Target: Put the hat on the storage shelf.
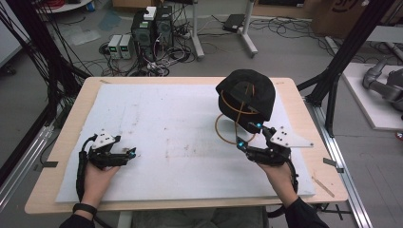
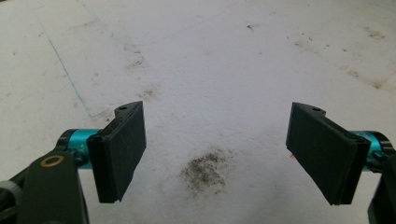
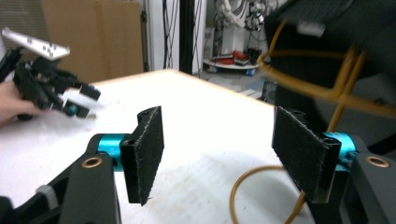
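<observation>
A black hat (image 1: pixel 247 95) with a yellow-orange cord (image 1: pixel 228 128) sits on the white mat (image 1: pixel 171 137) at the back right. My right gripper (image 1: pixel 249 134) is open just in front of it, one jaw on each side of the cord's loop and touching nothing. In the right gripper view the gripper (image 3: pixel 217 154) is open, with the cord (image 3: pixel 327 93) and the hat (image 3: pixel 336 42) blurred close at the right. My left gripper (image 1: pixel 129 153) rests low on the mat at the front left, open (image 2: pixel 217 154) over bare stained foam.
The mat lies on a wooden table (image 1: pixel 81 104). A dark smudge (image 2: pixel 205 170) marks the foam between the left jaws. Black frame posts (image 1: pixel 342 57) stand to the right, with computers and cables (image 1: pixel 152 33) on the floor behind.
</observation>
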{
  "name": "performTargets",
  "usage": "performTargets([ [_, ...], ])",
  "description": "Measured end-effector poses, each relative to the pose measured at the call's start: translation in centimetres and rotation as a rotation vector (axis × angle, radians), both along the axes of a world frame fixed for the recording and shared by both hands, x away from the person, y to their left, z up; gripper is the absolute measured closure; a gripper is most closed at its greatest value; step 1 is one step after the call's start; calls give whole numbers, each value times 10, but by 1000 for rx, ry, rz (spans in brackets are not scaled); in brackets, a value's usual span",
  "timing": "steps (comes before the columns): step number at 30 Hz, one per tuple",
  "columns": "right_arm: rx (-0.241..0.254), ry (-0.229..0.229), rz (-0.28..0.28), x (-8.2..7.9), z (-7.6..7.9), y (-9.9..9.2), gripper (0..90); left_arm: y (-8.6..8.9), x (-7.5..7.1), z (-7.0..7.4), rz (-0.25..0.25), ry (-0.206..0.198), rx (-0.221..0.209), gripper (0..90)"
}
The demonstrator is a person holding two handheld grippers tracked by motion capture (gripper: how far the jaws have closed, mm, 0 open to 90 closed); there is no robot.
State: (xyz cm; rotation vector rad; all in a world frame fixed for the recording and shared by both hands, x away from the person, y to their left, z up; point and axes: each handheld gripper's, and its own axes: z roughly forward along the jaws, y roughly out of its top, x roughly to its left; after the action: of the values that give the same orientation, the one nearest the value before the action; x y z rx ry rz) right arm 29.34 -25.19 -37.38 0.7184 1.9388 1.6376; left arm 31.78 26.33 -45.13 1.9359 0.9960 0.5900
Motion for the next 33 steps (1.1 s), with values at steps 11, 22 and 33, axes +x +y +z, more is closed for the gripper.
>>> performTargets([
  [11,-84,126,-12,15,-41,0,276,0,1,0,1,7,0,200],
  [22,-180,321,-147,40,-72,-10,241,-1,0,0,-13,2,13,199],
  [33,-141,387,-171,45,-78,-18,238,-2,1,-1,-19,7,21,199],
])
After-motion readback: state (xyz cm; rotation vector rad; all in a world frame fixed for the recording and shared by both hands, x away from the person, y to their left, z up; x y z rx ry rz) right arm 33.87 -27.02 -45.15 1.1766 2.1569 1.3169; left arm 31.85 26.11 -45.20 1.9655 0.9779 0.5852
